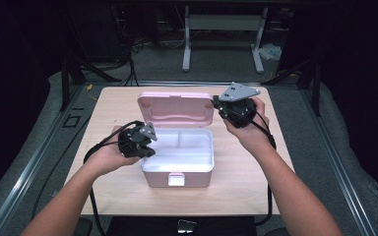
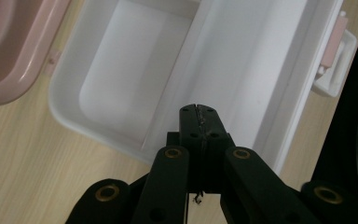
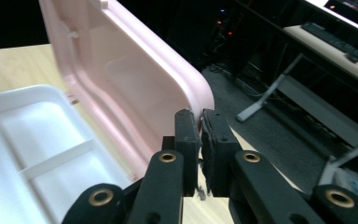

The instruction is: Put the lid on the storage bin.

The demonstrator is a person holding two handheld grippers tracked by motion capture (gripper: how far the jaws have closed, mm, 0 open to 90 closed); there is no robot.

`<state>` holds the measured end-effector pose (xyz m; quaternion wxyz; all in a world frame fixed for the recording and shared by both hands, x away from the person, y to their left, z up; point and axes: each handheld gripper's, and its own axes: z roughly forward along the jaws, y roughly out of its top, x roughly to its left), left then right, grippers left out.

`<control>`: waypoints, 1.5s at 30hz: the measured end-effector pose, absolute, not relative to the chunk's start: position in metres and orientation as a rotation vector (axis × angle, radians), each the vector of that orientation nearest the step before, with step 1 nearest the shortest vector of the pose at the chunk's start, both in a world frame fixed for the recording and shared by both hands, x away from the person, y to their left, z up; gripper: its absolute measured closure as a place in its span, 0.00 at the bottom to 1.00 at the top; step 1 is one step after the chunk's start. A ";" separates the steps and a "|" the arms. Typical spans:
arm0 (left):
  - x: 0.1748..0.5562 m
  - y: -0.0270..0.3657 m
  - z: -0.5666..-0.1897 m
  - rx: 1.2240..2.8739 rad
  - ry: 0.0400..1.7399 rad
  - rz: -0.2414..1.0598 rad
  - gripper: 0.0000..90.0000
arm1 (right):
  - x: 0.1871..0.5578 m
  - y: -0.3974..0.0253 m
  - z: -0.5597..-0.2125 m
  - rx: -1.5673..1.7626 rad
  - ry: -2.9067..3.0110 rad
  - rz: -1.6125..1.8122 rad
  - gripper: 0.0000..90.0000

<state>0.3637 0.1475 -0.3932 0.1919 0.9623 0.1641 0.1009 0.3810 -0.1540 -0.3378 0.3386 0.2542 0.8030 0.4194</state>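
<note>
Gripping lid [image 3: 135, 88] edge, right tongs [image 3: 200, 122]; contact hidden.

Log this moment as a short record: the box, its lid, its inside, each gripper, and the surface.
box: pink box, white latch at the front
lid: pink lid open, standing up at the back
inside: white tray with dividers, empty
left gripper: left gripper jaws shut, at the box's left rim, holding nothing
right gripper: right gripper pinching the lid's right edge
surface: wooden table

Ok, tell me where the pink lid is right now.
In the high view the pink lid stands open behind the white tray, mid-table; the right gripper pinches its right edge.
</note>
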 end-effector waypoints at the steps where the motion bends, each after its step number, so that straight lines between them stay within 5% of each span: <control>1: 0.363 0.149 -0.390 2.706 0.450 0.296 1.00 | 0.378 -0.155 -0.339 0.657 2.096 1.096 0.95; 26: 0.341 0.214 -0.395 2.608 0.579 0.252 0.97 | 0.291 -0.180 -0.421 0.668 2.275 1.215 0.83; 38: 0.339 0.215 -0.413 2.595 0.600 0.243 0.94 | 0.291 -0.205 -0.448 0.807 2.250 1.218 0.79; 45: 0.344 0.227 -0.430 2.566 0.666 0.238 0.90 | 0.301 -0.209 -0.466 0.907 2.216 1.197 0.68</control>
